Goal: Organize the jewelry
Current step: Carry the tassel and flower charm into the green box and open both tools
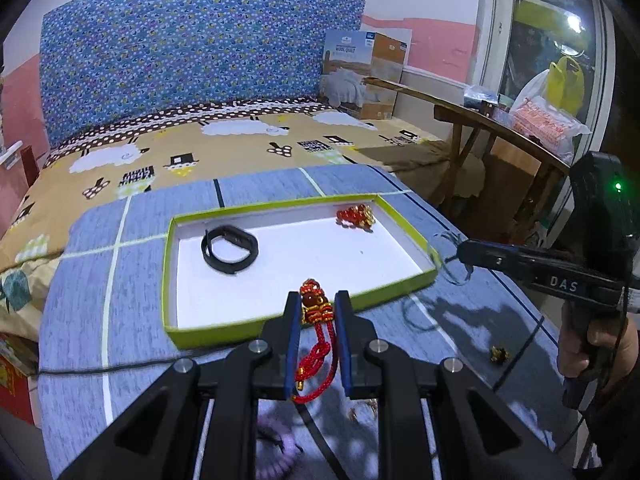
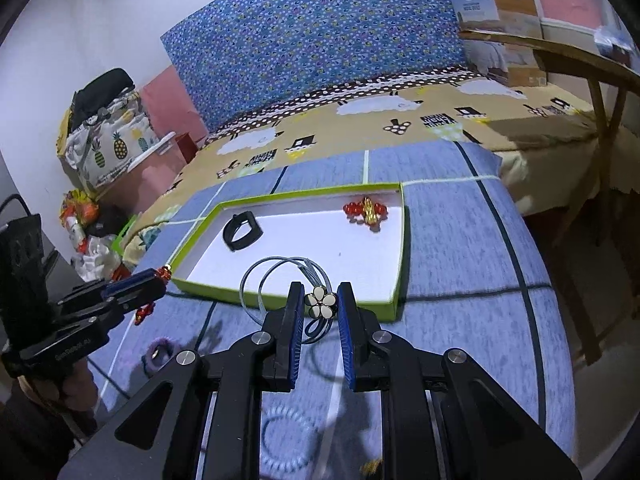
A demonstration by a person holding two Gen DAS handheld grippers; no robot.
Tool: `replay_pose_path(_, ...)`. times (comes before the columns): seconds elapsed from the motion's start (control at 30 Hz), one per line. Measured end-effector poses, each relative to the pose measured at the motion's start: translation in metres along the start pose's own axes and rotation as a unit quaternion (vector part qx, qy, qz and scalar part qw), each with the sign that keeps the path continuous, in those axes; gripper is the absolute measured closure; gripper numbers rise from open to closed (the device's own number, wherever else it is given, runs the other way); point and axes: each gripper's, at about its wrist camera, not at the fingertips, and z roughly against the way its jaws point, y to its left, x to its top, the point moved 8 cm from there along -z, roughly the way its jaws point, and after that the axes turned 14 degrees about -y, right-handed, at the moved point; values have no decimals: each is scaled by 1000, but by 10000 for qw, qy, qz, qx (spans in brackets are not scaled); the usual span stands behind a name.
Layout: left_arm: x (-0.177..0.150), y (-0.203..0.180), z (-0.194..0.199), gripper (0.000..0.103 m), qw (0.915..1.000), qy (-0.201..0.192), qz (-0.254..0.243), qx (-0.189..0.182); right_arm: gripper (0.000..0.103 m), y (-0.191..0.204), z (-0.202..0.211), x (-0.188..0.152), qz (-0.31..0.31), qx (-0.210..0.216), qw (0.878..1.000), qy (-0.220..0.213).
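A red braided cord charm [image 1: 316, 320] with gold and red beads hangs pinched in the left hand-held gripper [image 1: 317, 300], low centre of the frame, at the near rim of the green-edged tray [image 1: 416, 236]. The right hand-held gripper [image 2: 319, 300] clasps a white flower pendant necklace [image 2: 320, 305], its thin loops draped over the tray's near edge.

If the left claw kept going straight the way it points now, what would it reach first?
Probably the near green wall of the tray, just ahead of the left claw, which holds the red knotted charm. If it passes above that, the white tray floor comes next; depth is unclear.
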Motion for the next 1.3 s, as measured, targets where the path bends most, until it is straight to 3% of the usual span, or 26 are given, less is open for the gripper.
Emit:
replay_pose_path(0.47,35,51,-48,86,9999,66,132,43,86,-17,-68,20,256,-238,9989,297)
replay_pose_path(0.87,-13,78,-86,86,9959,760,86,474,86,-32,-106,2,437,-511,9953,701)
replay_pose_path(1.23,-22,79,-93,84,9945,872,-35,579,86,-34,-112,0,658,-630,9927,792)
replay_pose_path(1.3,-22,78,-92,77,9945,860,-60,594,86,-33,-111,-1,668,-643,9925,802)
